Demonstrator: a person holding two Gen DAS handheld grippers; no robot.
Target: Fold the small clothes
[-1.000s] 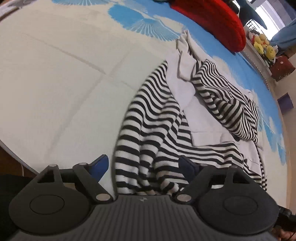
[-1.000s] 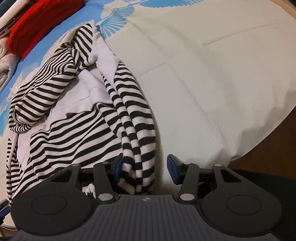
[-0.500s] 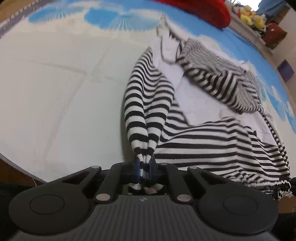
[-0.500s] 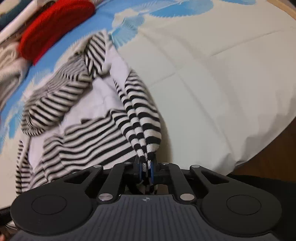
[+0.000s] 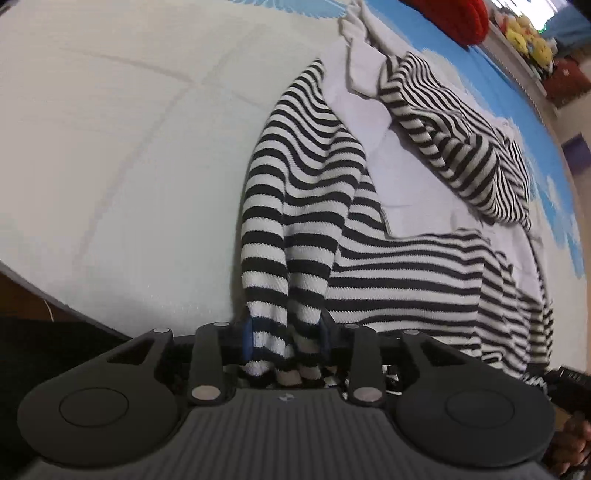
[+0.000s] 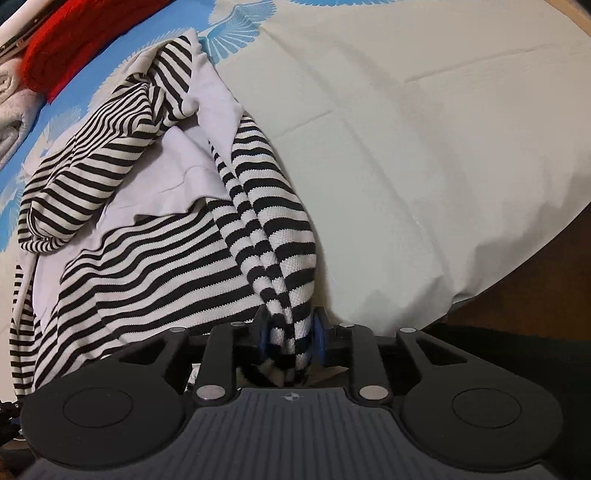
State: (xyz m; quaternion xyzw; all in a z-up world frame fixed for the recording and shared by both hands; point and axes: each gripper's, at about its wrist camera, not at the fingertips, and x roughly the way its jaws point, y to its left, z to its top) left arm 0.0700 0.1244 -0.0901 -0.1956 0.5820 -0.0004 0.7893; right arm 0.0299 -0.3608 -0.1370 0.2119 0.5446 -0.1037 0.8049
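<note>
A black-and-white striped garment (image 5: 399, 273) with a white lining lies crumpled on the pale bedsheet (image 5: 110, 147). My left gripper (image 5: 286, 336) has its blue pads around a bunched striped edge (image 5: 291, 258) of the garment, jaws partly apart with the cloth still between them. My right gripper (image 6: 291, 334) likewise has a bunched striped edge (image 6: 273, 236) of the same garment (image 6: 147, 258) between its pads, jaws slightly apart. Both grippers sit near the bed's front edge.
A red knitted item (image 5: 454, 14) lies at the far end of the bed; it shows in the right wrist view too (image 6: 74, 40). Yellow plush toys (image 5: 524, 29) sit beyond the bed. The sheet (image 6: 424, 147) has a blue printed border. Dark floor shows below the bed edge (image 6: 535, 295).
Both grippers closed on the striped edges half a second ago; now their jaws have widened a little, with the cloth still between the pads.
</note>
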